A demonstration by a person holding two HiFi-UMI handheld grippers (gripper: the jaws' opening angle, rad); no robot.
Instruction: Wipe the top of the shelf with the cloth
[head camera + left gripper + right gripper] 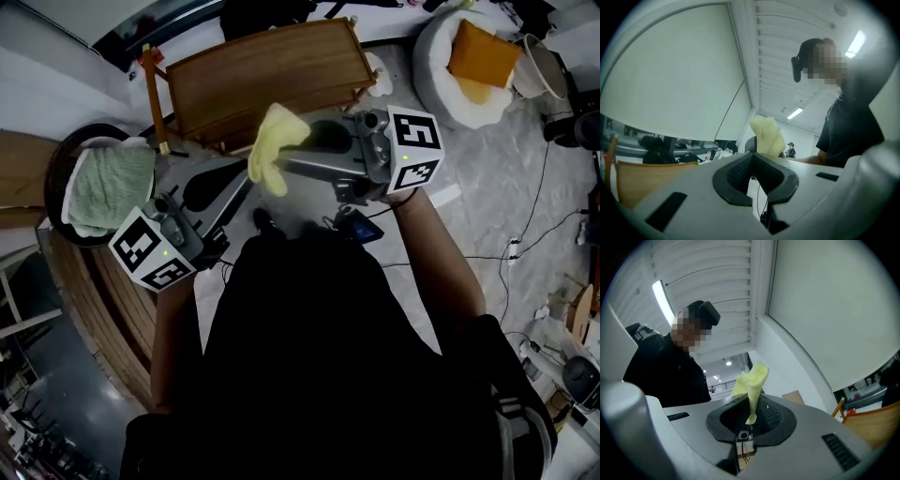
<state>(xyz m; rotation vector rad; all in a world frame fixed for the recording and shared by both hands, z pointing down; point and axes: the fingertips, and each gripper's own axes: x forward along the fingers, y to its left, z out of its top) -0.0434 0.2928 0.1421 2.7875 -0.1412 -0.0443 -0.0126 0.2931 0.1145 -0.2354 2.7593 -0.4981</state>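
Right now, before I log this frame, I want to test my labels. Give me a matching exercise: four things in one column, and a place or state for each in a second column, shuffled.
Things
1. yellow cloth
2. green towel
3. orange cushion
4. left gripper

Places or states
A. on the white round seat
B. jaws together, nothing between them
C. clamped in the right gripper
D. in the dark round basket

Pairs: 1-C, 2-D, 3-A, 4-B
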